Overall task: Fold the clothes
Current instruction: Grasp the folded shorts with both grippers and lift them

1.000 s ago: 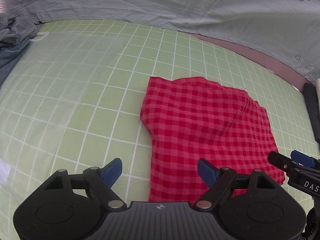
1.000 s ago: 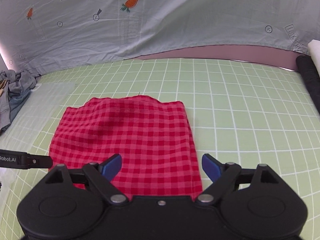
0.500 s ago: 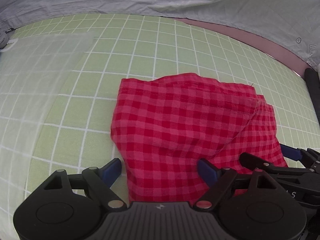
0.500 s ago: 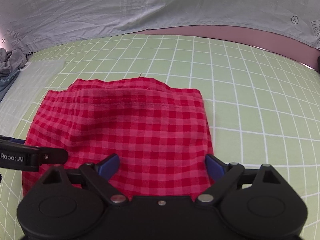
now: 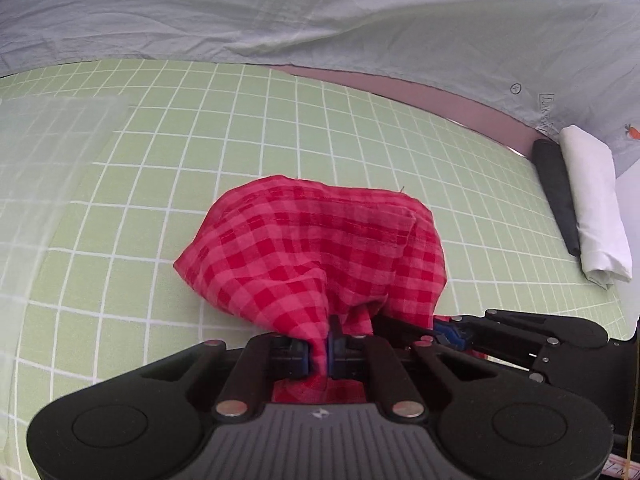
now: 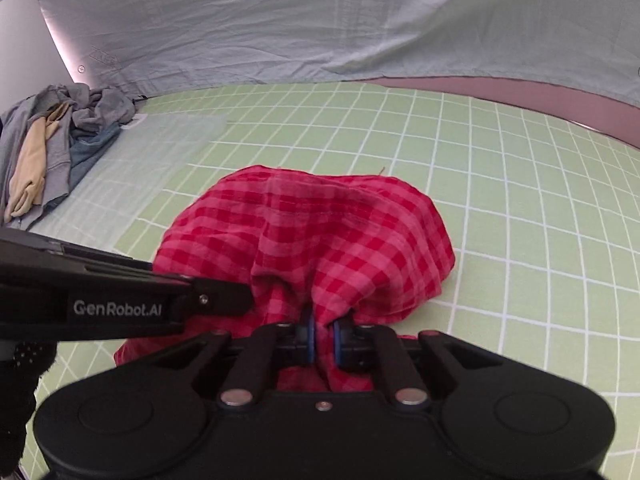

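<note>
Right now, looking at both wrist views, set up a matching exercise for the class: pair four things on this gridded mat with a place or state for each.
Things:
1. red checked cloth
2. pile of grey and beige clothes
3. folded white cloth
4. left gripper

Places or states:
A. lies beside a dark roll at the mat's right edge
B. heaped at the mat's far left corner
C. bunched up in the middle, near edge pinched
D. closing on red fabric

Pairs: 1-C, 2-B, 3-A, 4-D
</note>
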Demonstrator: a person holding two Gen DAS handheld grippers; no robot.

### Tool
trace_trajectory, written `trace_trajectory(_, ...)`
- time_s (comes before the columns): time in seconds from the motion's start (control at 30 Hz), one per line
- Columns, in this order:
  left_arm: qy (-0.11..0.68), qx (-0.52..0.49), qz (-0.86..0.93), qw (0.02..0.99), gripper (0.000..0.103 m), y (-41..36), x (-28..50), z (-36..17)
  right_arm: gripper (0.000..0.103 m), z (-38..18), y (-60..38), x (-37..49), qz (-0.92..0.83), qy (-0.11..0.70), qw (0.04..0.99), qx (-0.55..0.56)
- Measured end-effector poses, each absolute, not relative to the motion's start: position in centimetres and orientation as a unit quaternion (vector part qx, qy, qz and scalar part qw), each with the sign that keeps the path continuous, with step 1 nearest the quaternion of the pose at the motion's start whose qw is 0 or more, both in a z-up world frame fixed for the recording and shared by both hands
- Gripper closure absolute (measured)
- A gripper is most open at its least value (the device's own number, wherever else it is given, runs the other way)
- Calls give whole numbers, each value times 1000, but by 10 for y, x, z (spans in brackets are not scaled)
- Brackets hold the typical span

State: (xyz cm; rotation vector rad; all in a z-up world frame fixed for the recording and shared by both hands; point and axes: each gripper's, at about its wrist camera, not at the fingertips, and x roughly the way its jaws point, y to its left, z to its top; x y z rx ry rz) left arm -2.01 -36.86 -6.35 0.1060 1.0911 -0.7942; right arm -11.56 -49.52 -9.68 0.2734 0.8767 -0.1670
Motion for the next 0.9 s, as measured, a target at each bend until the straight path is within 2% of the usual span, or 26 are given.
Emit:
trace_trajectory(0.3, 496, 43, -352, 793, 95, -336, -101, -52, 94, -60, -464, -188, -81, 394, 907, 126)
trace_trajectory(0.57, 509, 24, -343, 789, 95, -324, -182, -71, 94, -62, -462, -263, -72, 402, 906, 113)
trace_trajectory(0.9, 499, 71, -388, 771, 95, -321, -225, -75, 94, -68, -455, -323, -115, 393, 900, 149)
